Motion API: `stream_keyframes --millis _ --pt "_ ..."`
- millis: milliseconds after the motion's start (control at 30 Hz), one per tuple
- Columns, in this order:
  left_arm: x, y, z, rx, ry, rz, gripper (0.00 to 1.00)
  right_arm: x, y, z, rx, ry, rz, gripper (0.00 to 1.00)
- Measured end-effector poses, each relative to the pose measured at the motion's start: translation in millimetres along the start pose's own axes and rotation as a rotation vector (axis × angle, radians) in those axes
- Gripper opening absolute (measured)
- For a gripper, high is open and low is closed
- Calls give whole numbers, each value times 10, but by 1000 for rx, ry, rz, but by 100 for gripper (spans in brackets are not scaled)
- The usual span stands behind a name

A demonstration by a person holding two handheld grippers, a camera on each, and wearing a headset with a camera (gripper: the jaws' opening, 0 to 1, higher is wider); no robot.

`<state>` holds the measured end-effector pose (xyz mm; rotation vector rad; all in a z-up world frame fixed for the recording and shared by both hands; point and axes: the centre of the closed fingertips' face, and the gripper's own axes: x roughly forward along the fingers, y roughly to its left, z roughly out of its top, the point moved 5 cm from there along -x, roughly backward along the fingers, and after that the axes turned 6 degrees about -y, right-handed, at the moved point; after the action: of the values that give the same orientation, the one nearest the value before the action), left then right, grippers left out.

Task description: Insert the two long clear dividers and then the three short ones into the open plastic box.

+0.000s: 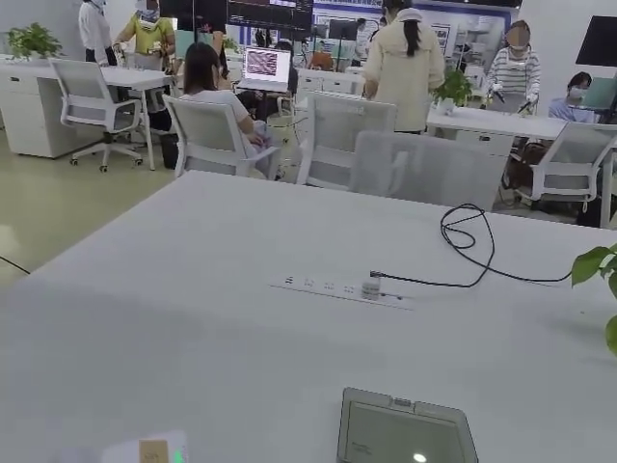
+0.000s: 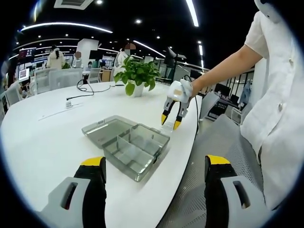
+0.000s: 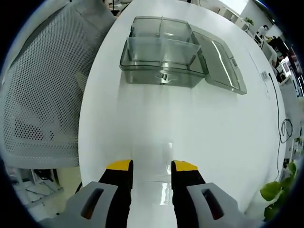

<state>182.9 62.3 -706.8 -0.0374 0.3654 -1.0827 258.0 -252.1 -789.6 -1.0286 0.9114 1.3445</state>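
The clear plastic box [image 3: 161,76] stands open on the white table, its lid [image 3: 221,59] folded flat behind it. Clear walls inside split it into compartments [image 2: 135,147]. My right gripper [image 3: 151,166] points down at the table near its edge, well short of the box. Its jaws are partway apart, and flat clear dividers [image 3: 153,152] lie on the table between the tips. The left gripper view shows that right gripper [image 2: 170,122] in a hand, just right of the box. My left gripper [image 2: 154,164] hovers in front of the box with nothing between its wide jaws. The lid [image 1: 405,429] shows low in the head view.
A potted plant [image 2: 137,76] stands behind the box. A power strip [image 1: 337,287] and a black cable [image 1: 472,241] lie mid-table. A grey mesh chair [image 3: 42,95] sits at the table edge beside the right gripper. People and chairs stand at the desks beyond.
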Motion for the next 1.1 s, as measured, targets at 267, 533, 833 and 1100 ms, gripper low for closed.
stream_keyframes --millis 267,533,833,1100 --pt "31 -12 145 -33 -36 -9 87 -358 6 318 -23 -70 -77 33" --pt "134 -33 338 -76 -77 -19 84 -705 80 768 -39 -153 -127 33" --pt "343 -99 479 -160 -108 -36 77 -892 203 1202 -80 -204 -156 33" --pt "528 -220 593 -391 -162 -67 64 -995 273 1522 -117 -237 -182 33"
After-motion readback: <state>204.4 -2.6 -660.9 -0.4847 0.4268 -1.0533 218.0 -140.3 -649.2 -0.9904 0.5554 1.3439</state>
